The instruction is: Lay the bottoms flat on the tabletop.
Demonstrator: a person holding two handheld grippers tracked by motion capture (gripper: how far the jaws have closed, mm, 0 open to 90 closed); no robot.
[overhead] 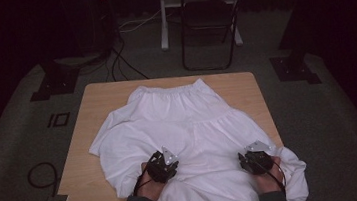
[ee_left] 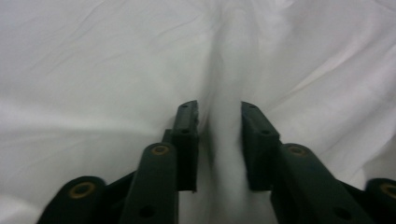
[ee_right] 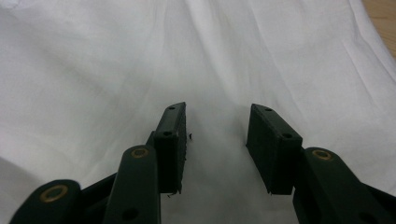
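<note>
On the wooden table (overhead: 82,140), a white skirt (overhead: 189,124) spreads nearly edge to edge, its hem spilling over the near side; the left gripper (ee_left: 218,126) pinches a raised fold, the right gripper (ee_right: 217,135) rests agape on cloth; a folding chair (overhead: 208,22) stands beyond

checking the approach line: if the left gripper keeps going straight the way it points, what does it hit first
The white garment. In the left gripper view the left gripper points at the cloth, with a raised ridge of fabric running up between its jaws. That ridge would likely be met first, though whether the pads already press on it is unclear.
</note>
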